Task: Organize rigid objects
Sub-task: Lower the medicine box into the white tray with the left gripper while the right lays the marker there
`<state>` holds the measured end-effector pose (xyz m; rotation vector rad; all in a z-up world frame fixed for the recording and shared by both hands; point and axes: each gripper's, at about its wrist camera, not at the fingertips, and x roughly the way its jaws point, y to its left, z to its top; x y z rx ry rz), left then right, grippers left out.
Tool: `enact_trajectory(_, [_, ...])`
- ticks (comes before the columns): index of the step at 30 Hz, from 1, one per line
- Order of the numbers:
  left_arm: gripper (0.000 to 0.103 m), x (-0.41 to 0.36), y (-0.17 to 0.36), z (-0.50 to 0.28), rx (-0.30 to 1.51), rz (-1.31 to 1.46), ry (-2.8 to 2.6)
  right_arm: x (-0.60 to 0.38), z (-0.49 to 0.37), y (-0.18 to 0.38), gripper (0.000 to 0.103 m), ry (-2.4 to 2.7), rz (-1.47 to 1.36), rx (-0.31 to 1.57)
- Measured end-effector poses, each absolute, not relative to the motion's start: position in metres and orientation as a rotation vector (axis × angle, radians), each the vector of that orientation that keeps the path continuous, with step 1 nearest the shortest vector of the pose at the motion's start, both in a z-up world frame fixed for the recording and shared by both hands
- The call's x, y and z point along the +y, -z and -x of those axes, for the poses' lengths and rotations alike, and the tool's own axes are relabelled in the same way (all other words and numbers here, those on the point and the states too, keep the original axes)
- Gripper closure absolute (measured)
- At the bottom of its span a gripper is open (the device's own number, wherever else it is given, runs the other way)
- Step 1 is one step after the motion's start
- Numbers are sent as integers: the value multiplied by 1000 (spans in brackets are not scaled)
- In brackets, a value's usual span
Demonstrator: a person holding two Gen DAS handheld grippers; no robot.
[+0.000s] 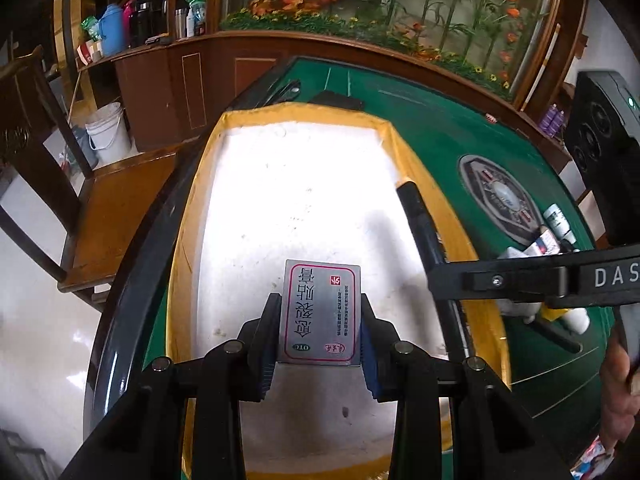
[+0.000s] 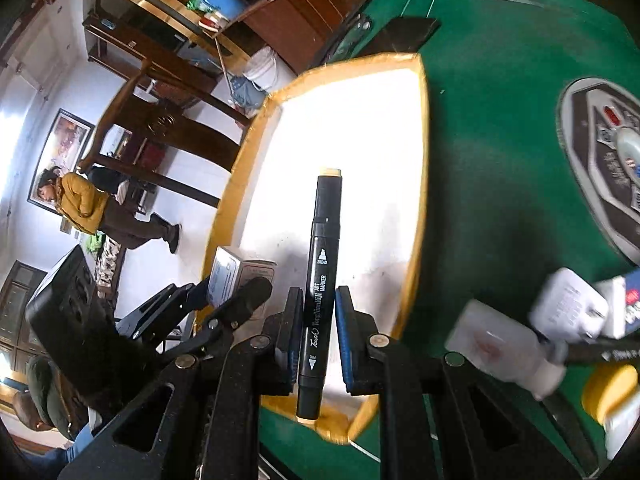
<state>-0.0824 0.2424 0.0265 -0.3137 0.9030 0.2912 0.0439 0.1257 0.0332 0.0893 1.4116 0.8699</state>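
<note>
The step in hand looks like the carry-in: both grippers hang over the shallow white tray with yellow taped edges [image 1: 208, 184], each with an object ready to be set down.

The left gripper [image 1: 320, 332] has its jaws pinching a small flat silver-grey medicine box with red-framed print [image 1: 322, 312] by its two long sides, held over the near part of the white floor of the tray. The right gripper [image 2: 318, 336] has its jaws pressed tight on a black double-ended art marker with a pale cream cap [image 2: 320, 280], gripped near its lower third, with the barrel pointing out over the tray's near right part.

More loose things, among them a white bottle [image 2: 504, 348] and a white plug adapter [image 2: 568, 308], wait on the green felt table [image 2: 492, 92] beside the tray.

The next move probably calls for lowering each piece until it rests on the tray floor, well apart from each other, then spreading the jaws and returning for the remaining pile.
</note>
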Motion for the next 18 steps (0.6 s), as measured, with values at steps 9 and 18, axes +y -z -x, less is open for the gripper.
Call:
enact_trajectory(9, [66,246,-10,79,938,311,-303,160,-39,-18,87,-864,-25,1436])
enact_trajectory(18, [65,245,-8,79,942,301,-303,176,-38,-13,87,-845,29,1434])
